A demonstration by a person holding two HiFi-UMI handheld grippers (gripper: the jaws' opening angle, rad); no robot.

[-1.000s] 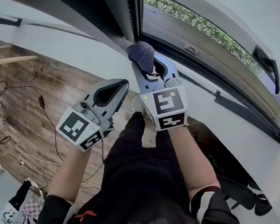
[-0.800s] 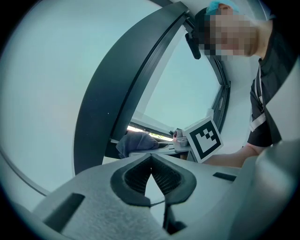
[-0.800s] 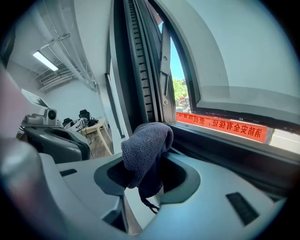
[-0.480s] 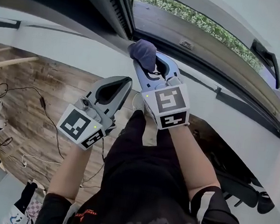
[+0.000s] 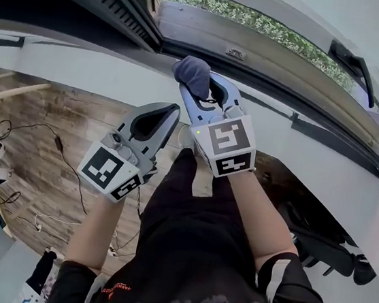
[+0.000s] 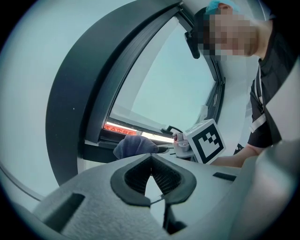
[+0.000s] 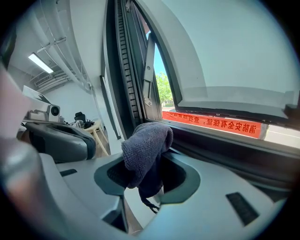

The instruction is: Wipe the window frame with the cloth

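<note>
A dark blue-grey cloth (image 5: 192,76) is bunched between the jaws of my right gripper (image 5: 204,87), which is shut on it. The cloth rests against the lower dark rail of the window frame (image 5: 278,96), just right of the frame's corner. In the right gripper view the cloth (image 7: 146,140) hangs over the jaws of the right gripper (image 7: 149,161), with the dark frame (image 7: 225,143) just beyond. My left gripper (image 5: 154,119) hovers below and left of the frame, shut and empty. In the left gripper view the left gripper (image 6: 151,159) points at the cloth (image 6: 133,146) and the frame (image 6: 93,136).
The open sash carries a black handle (image 5: 351,63) at the upper right. A small metal bracket (image 5: 236,53) sits on the sill. White wall (image 5: 83,69) runs under the window. Below are wooden floor (image 5: 34,135), cables (image 5: 56,145) at left and a black chair base (image 5: 331,250) at right.
The right gripper has slid the cloth to the right along the lower rail, away from the frame's corner and nearer the bracket. The left gripper kept its place beside it.
</note>
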